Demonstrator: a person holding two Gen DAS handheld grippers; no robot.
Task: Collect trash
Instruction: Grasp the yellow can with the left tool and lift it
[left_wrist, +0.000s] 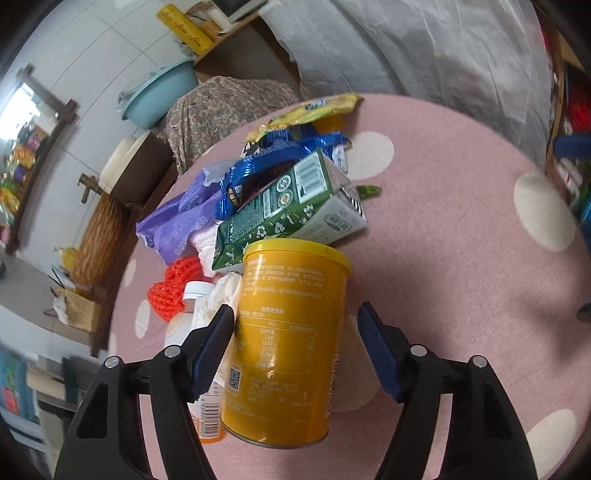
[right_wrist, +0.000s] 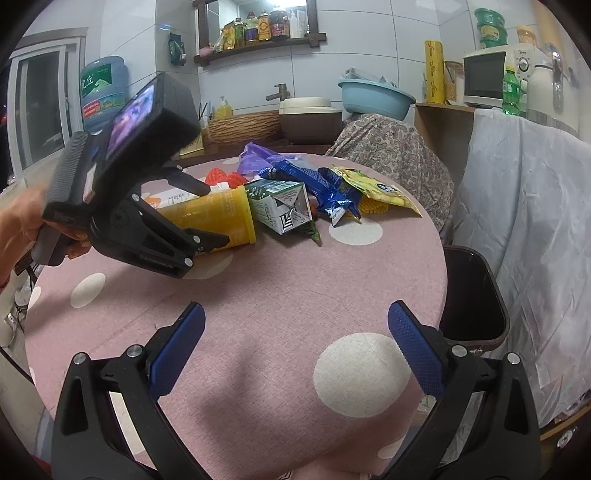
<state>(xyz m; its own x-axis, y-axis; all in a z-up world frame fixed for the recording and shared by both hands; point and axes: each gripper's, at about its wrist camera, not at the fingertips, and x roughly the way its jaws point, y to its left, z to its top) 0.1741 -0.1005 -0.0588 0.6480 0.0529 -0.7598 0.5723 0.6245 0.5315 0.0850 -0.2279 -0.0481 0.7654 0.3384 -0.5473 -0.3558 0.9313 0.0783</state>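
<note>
Green paper carton (left_wrist: 291, 206), blue foil wrappers (left_wrist: 273, 162) crowding behind; yellow cylindrical tin (left_wrist: 288, 339) lower centre, between left claw (left_wrist: 295, 350) pads, ungripped; right claw (right_wrist: 295, 350) released.

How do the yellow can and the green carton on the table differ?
The yellow can is round and plain yellow; the green carton is boxy, with flower print and a white end. The can lies between the left gripper jaws; the carton lies free just beyond it. The carton looks dented, the can intact. Both lie on their sides.

My tongs (left_wrist: 295, 347) have dark blue pads on black arms. The round tin can (left_wrist: 288, 339) is yellow, the paper carton (left_wrist: 295, 206) green with white flowers, the desk (right_wrist: 280, 280) pink with white dots.
</note>
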